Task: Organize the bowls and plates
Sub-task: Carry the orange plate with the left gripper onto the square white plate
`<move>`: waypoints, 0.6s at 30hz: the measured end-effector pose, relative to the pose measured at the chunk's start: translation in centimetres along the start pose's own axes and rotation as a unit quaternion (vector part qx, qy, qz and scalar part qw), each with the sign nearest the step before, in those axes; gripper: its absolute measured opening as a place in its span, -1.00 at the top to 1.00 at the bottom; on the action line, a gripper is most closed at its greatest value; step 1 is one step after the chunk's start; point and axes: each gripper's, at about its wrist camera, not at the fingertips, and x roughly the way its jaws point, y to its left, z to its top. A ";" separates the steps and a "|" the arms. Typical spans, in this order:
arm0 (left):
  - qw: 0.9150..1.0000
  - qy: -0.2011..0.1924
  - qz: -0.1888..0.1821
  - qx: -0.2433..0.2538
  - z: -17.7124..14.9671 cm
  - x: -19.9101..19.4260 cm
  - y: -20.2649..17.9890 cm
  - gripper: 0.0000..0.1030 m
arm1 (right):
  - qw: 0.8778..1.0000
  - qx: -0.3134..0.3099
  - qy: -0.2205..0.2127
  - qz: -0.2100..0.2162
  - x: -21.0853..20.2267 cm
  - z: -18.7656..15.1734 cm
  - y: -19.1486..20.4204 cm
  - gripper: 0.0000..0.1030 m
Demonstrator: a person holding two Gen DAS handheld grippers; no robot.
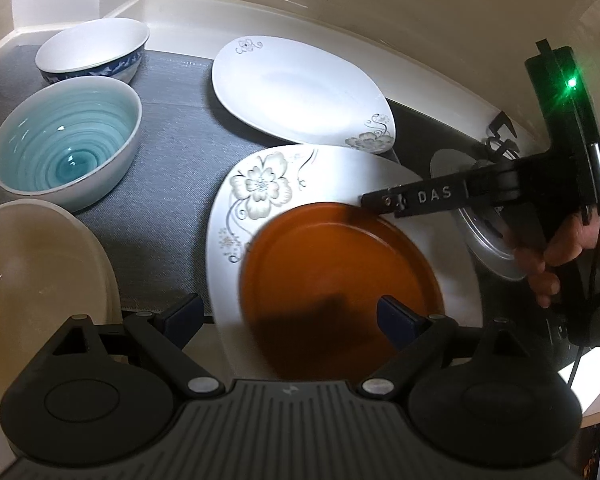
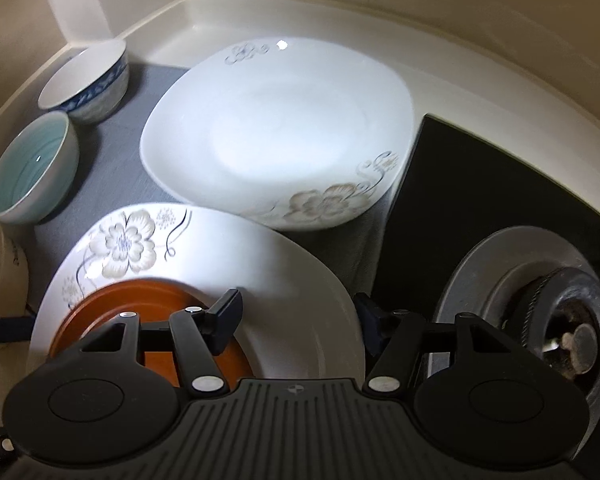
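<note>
At three o'clock in the left wrist view, raised letters reading "DAS" run along a finger of the right gripper (image 1: pixel 384 204), whose black body shows a green light and is held by a hand (image 1: pixel 560 256).

Matte and round, the orange plate (image 1: pixel 340 280) lies on a glossy white flower-printed plate (image 1: pixel 260 184) of rounded-square shape. A second floral plate (image 1: pixel 296 92), equally glossy, sits at twelve o'clock, its near edge touching the first. At nine o'clock stands a teal bowl (image 1: pixel 66 140) with swirled glaze, behind it a blue-patterned bowl (image 1: pixel 92 50), and at eight o'clock a cream dish (image 1: pixel 40 268) (only partly in frame). All rest on a grey woven mat (image 1: pixel 172 148). A metal burner ring (image 2: pixel 520 292) lies at four o'clock in the right wrist view.

The left gripper (image 1: pixel 290 312) has its fingers spread wide above the orange plate, clamped on nothing. The right gripper's fingers are parted about halfway, straddling the flower-printed plate's right rim; whether the pads touch it cannot be told.
</note>
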 end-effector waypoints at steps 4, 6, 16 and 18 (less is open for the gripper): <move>1.000 0.003 -0.001 0.002 -0.3 -0.1 0.0 -0.93 | 1.000 -0.013 0.006 0.003 -0.1 -0.7 0.6 -0.24; 1.000 0.004 0.000 0.001 -0.3 -0.3 0.1 -0.94 | 1.000 -0.019 0.007 0.001 -0.2 -1.0 0.9 -0.24; 1.000 0.020 -0.003 0.009 -0.6 -1.0 0.6 -0.95 | 1.000 -0.023 0.017 0.005 -0.8 -2.1 1.6 -0.24; 1.000 0.022 -0.004 0.011 -0.7 -1.1 0.7 -0.95 | 1.000 -0.022 0.019 0.006 -1.0 -2.4 1.7 -0.24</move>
